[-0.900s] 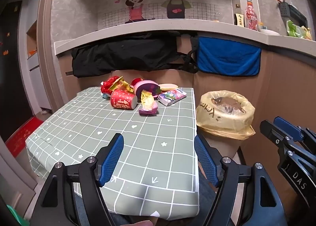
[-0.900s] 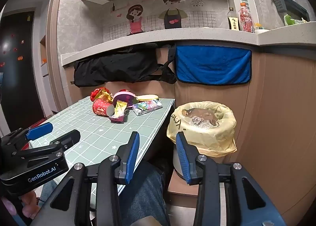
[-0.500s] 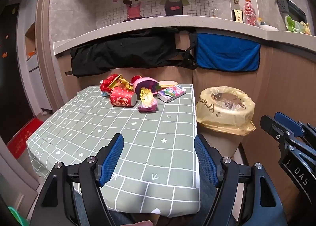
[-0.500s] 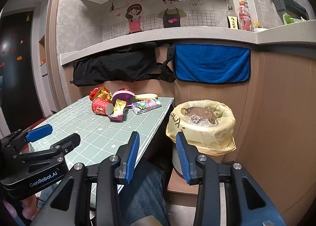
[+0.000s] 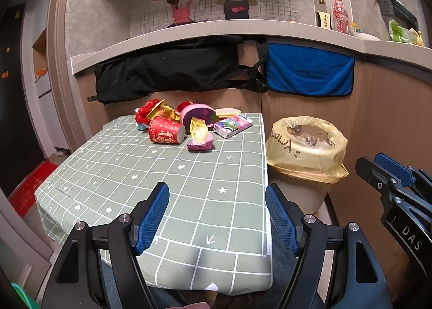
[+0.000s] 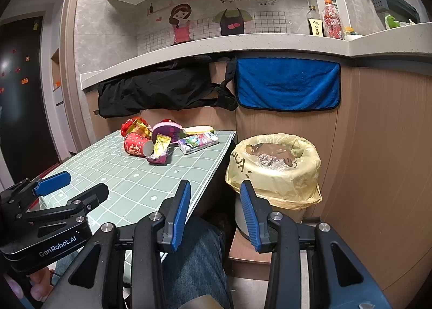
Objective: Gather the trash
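From my left wrist, my left gripper (image 5: pixel 217 217) stands spread wide over the near edge of the table (image 5: pixel 167 174), grasping nothing. The trash pile (image 5: pixel 189 125) lies at the far end, well apart; the lined bin (image 5: pixel 305 147) stands right of the table.

From my right wrist, my right gripper (image 6: pixel 214 214) is parted and empty, hanging between table edge and bin (image 6: pixel 272 168), touching neither.
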The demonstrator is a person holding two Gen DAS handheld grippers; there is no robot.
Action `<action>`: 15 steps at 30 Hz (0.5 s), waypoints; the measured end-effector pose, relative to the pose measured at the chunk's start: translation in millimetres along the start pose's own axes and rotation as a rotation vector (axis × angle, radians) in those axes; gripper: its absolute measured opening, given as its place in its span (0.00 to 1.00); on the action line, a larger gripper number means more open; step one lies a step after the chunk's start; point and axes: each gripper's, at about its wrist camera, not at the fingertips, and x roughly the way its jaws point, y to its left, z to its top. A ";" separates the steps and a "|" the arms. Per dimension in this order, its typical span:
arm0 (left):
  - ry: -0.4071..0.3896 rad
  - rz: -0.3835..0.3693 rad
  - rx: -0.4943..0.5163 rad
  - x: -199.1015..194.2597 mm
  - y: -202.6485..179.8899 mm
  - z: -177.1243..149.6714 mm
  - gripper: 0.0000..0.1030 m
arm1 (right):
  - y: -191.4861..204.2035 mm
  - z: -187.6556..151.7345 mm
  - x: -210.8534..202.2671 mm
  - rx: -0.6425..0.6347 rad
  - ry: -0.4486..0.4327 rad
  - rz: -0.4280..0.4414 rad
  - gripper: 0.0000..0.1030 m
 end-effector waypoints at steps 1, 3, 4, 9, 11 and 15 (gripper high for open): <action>0.001 0.000 0.000 0.0 -0.2 0.0 0.72 | 0.0 -0.1 0.0 0.000 0.000 -0.001 0.36; 0.001 0.000 -0.001 0.4 -0.5 -1.4 0.72 | 0.1 0.1 -0.1 0.002 0.000 -0.002 0.36; 0.003 0.000 -0.002 0.4 -0.8 -1.6 0.72 | 0.0 -0.1 -0.3 0.004 0.000 -0.003 0.36; 0.003 -0.002 -0.003 1.0 -1.0 -2.1 0.72 | -1.3 -0.2 0.0 0.005 0.002 -0.002 0.36; 0.004 -0.002 -0.003 1.1 -0.9 -1.7 0.72 | -1.5 -0.3 0.1 0.004 0.002 -0.003 0.36; 0.004 0.000 -0.003 1.0 -0.9 -1.4 0.72 | -1.8 -0.2 -0.1 0.005 0.001 -0.003 0.36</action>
